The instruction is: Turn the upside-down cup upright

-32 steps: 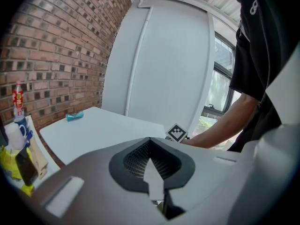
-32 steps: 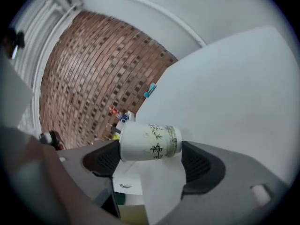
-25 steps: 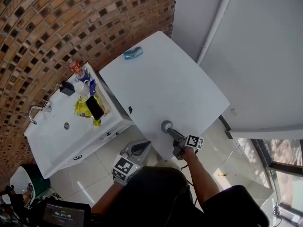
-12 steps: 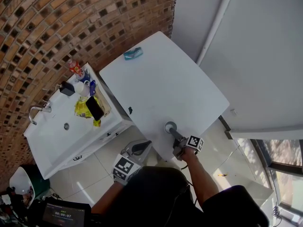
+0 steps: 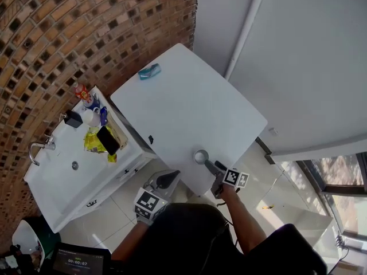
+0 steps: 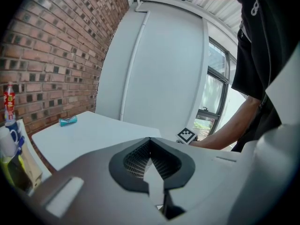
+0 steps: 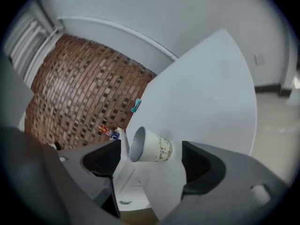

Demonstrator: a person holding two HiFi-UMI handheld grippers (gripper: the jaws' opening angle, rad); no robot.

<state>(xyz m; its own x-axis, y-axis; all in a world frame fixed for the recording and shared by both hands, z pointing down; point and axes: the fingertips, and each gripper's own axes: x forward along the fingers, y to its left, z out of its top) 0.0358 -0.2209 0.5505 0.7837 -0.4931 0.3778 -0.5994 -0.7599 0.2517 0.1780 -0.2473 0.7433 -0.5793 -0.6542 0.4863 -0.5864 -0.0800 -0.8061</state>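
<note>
A white paper cup point(image 5: 200, 156) stands upright, mouth up, on the white table point(image 5: 183, 105), close to its near edge. The right gripper view is rolled sideways, and there the cup point(image 7: 159, 149) sits between the two jaws with a small gap on each side. My right gripper point(image 5: 211, 166) point(image 7: 151, 146) is open around the cup and does not touch it. My left gripper point(image 5: 168, 178) point(image 6: 150, 142) hangs below the table's near edge, shut and holding nothing.
A small blue object point(image 5: 149, 71) lies at the table's far corner. Left of the table, a white sink counter point(image 5: 57, 171) holds bottles, a yellow bag and a dark phone. A brick wall stands behind, a white wall and pipe to the right.
The cup first showed its base, then its open mouth, and now stands upright near the table edge. The right gripper's fingers have drawn slightly back from it. The head camera shifted.
</note>
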